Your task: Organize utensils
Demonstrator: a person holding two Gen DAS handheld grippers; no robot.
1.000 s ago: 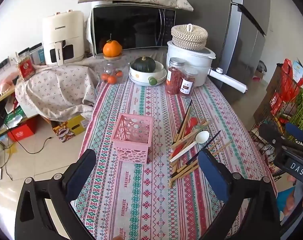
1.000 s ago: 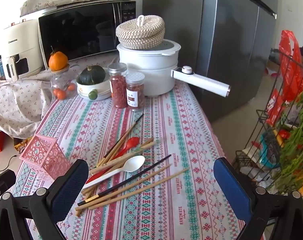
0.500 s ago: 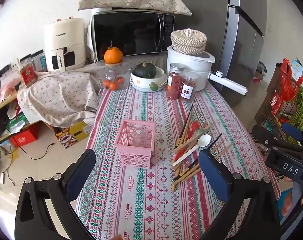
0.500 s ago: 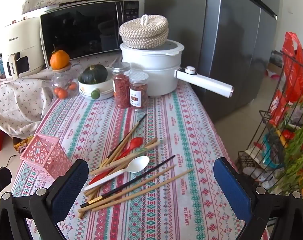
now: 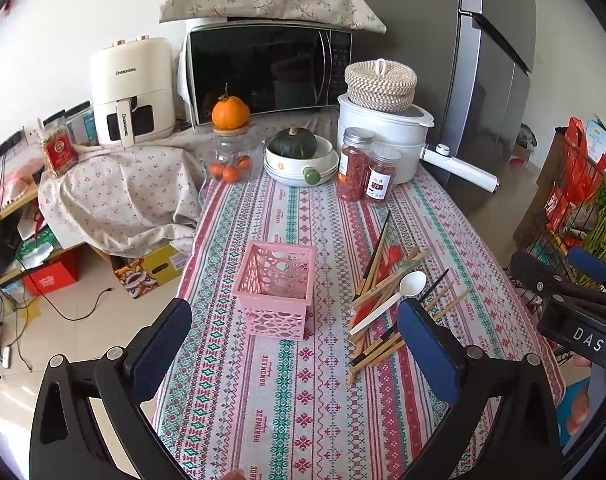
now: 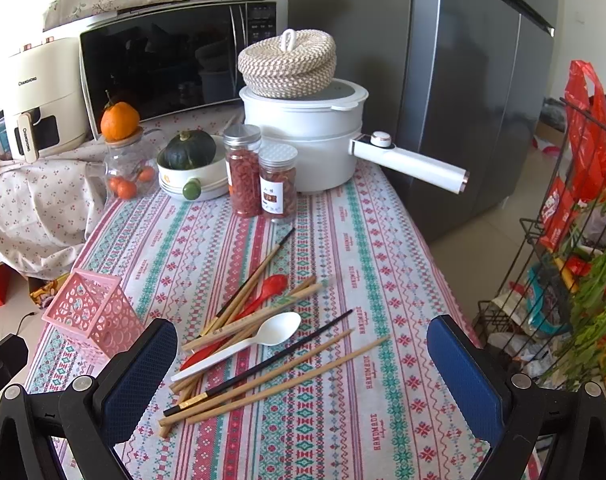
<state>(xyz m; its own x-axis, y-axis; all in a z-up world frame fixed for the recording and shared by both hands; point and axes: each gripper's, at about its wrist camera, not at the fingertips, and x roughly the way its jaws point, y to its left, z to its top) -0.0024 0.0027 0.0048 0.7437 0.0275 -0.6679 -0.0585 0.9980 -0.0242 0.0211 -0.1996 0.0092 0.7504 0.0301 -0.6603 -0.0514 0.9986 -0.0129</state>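
Our left gripper (image 5: pixel 293 344) and right gripper (image 6: pixel 303 364) both hang spread wide, gripping nothing. Just ahead of the left one, the pink basket (image 5: pixel 277 286) looks empty. Beyond it, two jars (image 6: pixel 259 176) hold something red, and the cloth reads "HANDMADE".

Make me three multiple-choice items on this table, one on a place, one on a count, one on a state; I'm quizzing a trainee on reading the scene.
1. Where is the pink basket relative to the utensil pile?
A. On the pile
B. Beside it, apart
C. Behind the jars

2. How many spoons lie in the pile?
A. One
B. Two
C. Four

3. What is the state of the right gripper?
A. Shut on a chopstick
B. Shut, empty
C. Open, empty

Answers:
1 B: bare tablecloth separates them.
2 B: a white spoon and a red spoon.
3 C: its fingers stand wide apart, nothing between them.
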